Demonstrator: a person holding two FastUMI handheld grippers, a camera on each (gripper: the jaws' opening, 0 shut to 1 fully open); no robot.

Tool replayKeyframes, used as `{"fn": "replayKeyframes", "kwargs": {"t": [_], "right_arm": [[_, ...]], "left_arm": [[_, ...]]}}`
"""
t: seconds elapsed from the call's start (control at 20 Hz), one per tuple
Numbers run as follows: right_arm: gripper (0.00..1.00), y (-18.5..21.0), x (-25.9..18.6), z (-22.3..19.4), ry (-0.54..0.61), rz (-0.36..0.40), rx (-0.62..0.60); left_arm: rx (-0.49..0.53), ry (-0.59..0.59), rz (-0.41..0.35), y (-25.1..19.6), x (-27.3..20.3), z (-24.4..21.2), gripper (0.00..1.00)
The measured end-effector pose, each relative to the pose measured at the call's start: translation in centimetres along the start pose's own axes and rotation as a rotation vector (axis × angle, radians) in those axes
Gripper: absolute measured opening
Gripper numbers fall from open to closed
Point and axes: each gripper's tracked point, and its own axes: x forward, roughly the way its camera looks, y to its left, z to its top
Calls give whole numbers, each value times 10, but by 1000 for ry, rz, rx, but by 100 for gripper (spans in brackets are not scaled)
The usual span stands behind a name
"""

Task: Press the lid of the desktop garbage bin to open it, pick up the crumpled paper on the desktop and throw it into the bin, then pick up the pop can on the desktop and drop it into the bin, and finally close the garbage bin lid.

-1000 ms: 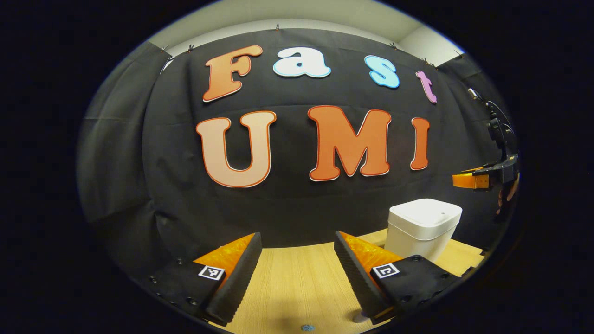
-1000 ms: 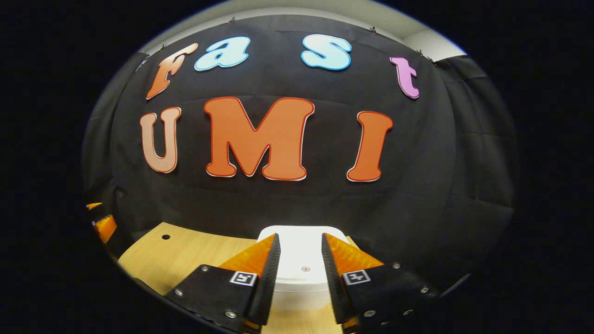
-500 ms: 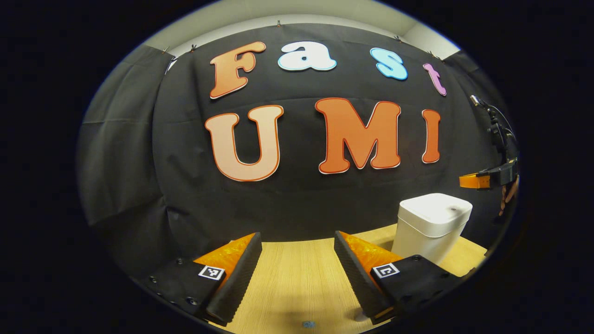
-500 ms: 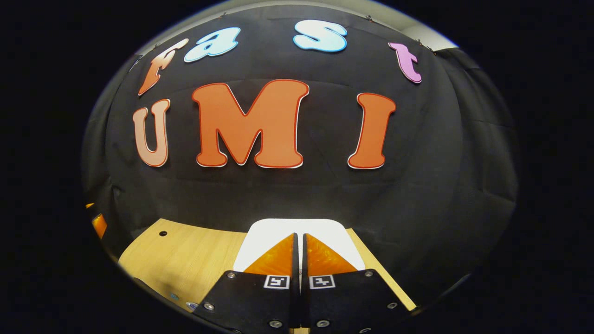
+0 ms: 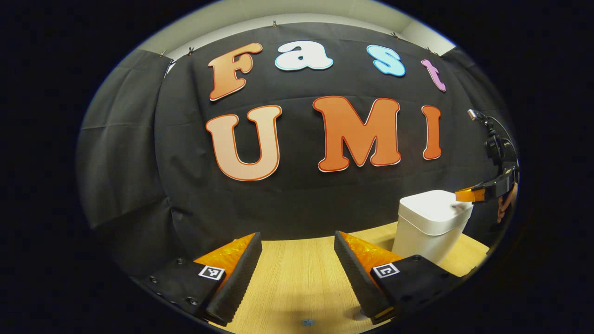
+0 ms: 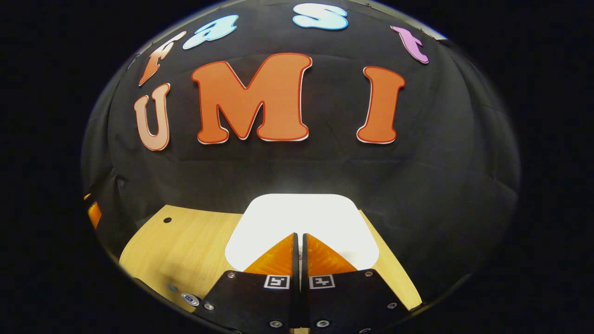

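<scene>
Right gripper view: right gripper (image 6: 298, 239) fingers together, tips over closed bin lid (image 6: 301, 218), lower centre. Left gripper (image 5: 297, 260) fingers apart, over desktop (image 5: 297, 278). Risk: off-centre press tips light bin (image 5: 429, 227) or misses latch.

Bin (image 6: 301, 218) lid button behind gripper (image 6: 299, 236).

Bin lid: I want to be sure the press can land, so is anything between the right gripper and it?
Nothing visible. The right gripper, fingers closed together, sits just over the bin lid, and in the left gripper view its tip is at the lid's near edge.
</scene>
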Motion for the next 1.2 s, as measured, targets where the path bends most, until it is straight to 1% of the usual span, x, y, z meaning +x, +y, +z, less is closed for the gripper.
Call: {"fn": "replayKeyframes", "kwargs": {"t": [0.1,0.45,0.6,0.75,0.8,0.85,0.95,1.05,1.2], "right_arm": [[1,0,6,-9,33,5,7],[1,-1,7,-15,42,9,13],[1,-1,7,-13,39,16,21],[1,-1,3,-9,36,16,-21],[1,0,0,-1,9,21,-31],[1,5,0,2,-4,50,-16],[0,8,-12,13,-30,70,-4],[0,10,-20,30,-95,91,-34],[1,20,-29,43,-133,140,-52]], "left_arm": [[4,4,7,2,-1,0,100],[12,16,21,-3,-4,0,100],[17,13,10,-9,-4,2,100],[32,0,8,-15,-4,8,100],[38,-3,6,-18,-6,8,100],[46,-9,9,-18,-6,11,100],[49,-14,14,-20,-7,13,100],[40,-18,22,-21,-9,15,100],[30,-18,58,-18,-10,11,100]]}}
